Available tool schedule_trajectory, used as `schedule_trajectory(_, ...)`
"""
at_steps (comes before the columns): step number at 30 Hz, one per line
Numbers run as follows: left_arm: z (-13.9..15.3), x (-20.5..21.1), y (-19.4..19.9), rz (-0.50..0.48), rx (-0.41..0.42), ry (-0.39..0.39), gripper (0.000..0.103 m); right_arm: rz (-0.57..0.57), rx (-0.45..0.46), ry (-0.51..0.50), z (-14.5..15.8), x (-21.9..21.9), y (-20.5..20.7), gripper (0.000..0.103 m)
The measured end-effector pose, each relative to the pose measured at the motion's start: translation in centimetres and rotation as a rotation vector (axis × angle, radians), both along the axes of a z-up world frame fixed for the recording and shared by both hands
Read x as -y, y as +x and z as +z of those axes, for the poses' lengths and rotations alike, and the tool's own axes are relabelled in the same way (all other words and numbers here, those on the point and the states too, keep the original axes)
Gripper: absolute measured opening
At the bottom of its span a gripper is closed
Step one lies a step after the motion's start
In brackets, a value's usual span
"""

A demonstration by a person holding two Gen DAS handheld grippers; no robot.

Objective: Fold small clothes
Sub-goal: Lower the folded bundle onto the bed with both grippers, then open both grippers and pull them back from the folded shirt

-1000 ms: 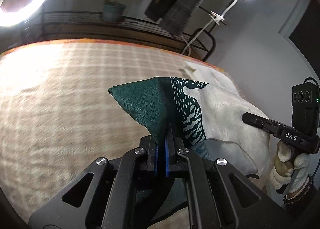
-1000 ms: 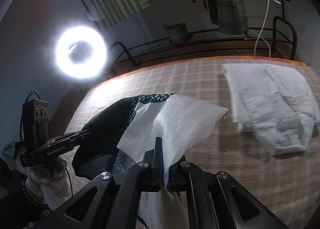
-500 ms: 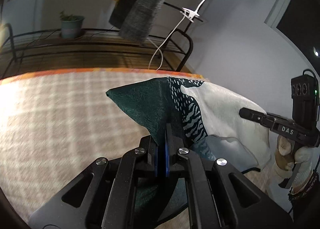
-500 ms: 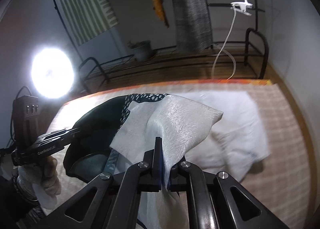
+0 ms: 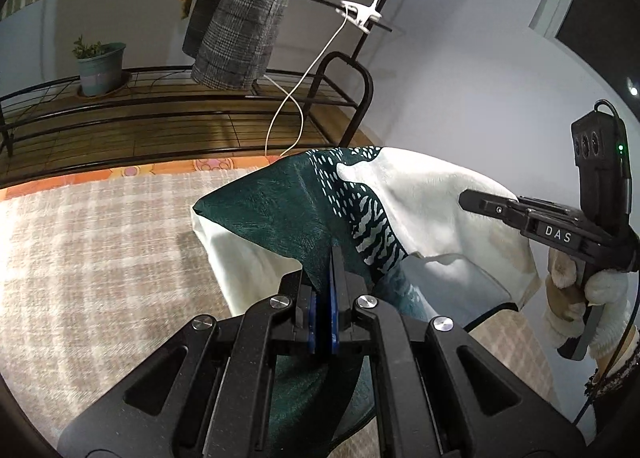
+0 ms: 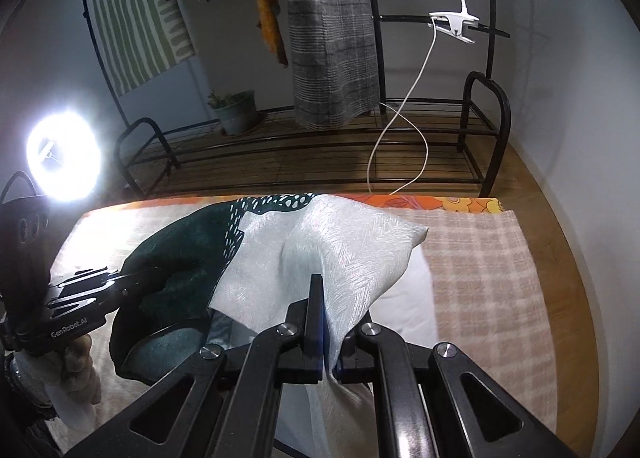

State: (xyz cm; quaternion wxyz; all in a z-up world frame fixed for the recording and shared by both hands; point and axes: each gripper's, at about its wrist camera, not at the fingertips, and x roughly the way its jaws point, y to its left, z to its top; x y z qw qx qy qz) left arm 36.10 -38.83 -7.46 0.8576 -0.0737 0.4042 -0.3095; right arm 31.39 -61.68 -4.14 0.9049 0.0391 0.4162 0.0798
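1. The left gripper (image 5: 326, 286) has its fingers pressed together, pinching the dark green end of the garment (image 5: 288, 210).
2. The right gripper (image 6: 322, 310) has its fingers pressed together, pinching the white textured end of the same garment (image 6: 344, 254).
3. The garment hangs between the two grippers, lifted above the surface. It is dark green on one side and white on the other, with a band of white dashes and stripes where the colours meet.
4. A white cloth (image 6: 404, 310) lies flat on the surface directly under the raised garment.
5. The surface is covered with a beige-and-white checked cloth (image 6: 480, 258). An orange flowered sheet (image 6: 440, 203) shows along its far edge.
6. A wooden floor (image 6: 568, 258) borders the surface on the right side in the right wrist view.
7. Beyond the far edge stands a black metal rack (image 6: 486, 130) with a low slatted shelf.
8. A potted plant (image 6: 236, 112) sits on the shelf.
9. A grey checked garment (image 6: 332, 30) hangs from the rack.
10. A white clip lamp (image 6: 454, 24) is clamped to a rack bar; its cable drops to the shelf.
11. A lit ring light (image 6: 64, 156) stands at the left. The walls are plain and pale.
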Motion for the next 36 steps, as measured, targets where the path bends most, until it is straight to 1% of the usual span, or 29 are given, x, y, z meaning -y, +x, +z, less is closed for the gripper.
schedule_trajectory(4, -1.4, 0.9, 0.8, 0.000, -0.021, 0.035, 0.002, -0.006, -0.020, -0.015, -1.6, 1.3, 1.3, 0.001)
schedule_trajectory(5, -1.7, 1.1, 0.9, 0.001, -0.029, 0.058, 0.002, -0.009, -0.027, -0.022, -2.0, 1.6, 1.5, 0.001)
schedule_trajectory(6, -1.8, 1.2, 0.9, -0.001, -0.027, 0.070, 0.002, -0.017, -0.034, -0.034, -2.4, 1.8, 1.7, 0.002)
schedule_trajectory(7, -1.8, 1.4, 0.9, -0.005, -0.022, 0.079, 0.004, -0.027, -0.042, -0.049, -2.8, 2.0, 1.8, 0.006)
schedule_trajectory(8, -1.8, 1.3, 0.7, -0.010, -0.012, 0.098, 0.011, -0.042, -0.055, -0.070, -3.2, 2.2, 1.9, 0.008)
schedule_trajectory(9, -1.7, 1.2, 0.4, -0.011, -0.004, 0.110, 0.028, -0.059, -0.063, -0.089, -3.5, 2.4, 2.0, 0.016)
schedule_trajectory(10, -1.6, 1.1, 0.3, -0.006, 0.002, 0.122, 0.040, -0.075, -0.071, -0.102, -3.7, 2.7, 2.1, 0.026)
schedule_trajectory(11, -1.3, 0.8, 0.1, 0.005, 0.014, 0.124, 0.055, -0.089, -0.072, -0.109, -3.7, 2.9, 2.0, 0.030)
schedule_trajectory(13, -0.9, 0.1, -0.4, 0.028, 0.033, 0.130, 0.056, -0.112, -0.070, -0.114, -3.6, 3.2, 1.7, 0.030)
schedule_trajectory(16, -0.6, -0.6, -0.8, 0.035, 0.046, 0.147, 0.056, -0.126, -0.063, -0.115, -3.3, 3.4, 1.2, 0.030)
schedule_trajectory(20, 0.3, -1.5, -1.7, 0.042, 0.055, 0.151, 0.056, -0.140, -0.039, -0.117, -2.1, 2.9, 0.0, 0.030)
schedule_trajectory(23, 1.6, -1.8, -2.9, 0.039, 0.080, 0.150, 0.056, -0.146, -0.020, -0.108, -0.9, 2.5, -0.9, 0.030)
schedule_trajectory(31, 5.8, -3.2, -7.0, 0.034, 0.145, 0.138, 0.056, -0.165, 0.041, -0.119, 3.5, 0.6, -4.5, 0.030)
schedule_trajectory(36, 8.6, -4.9, -10.1, 0.034, 0.190, 0.124, 0.056, -0.175, 0.094, -0.107, 6.9, -1.2, -7.9, 0.030)
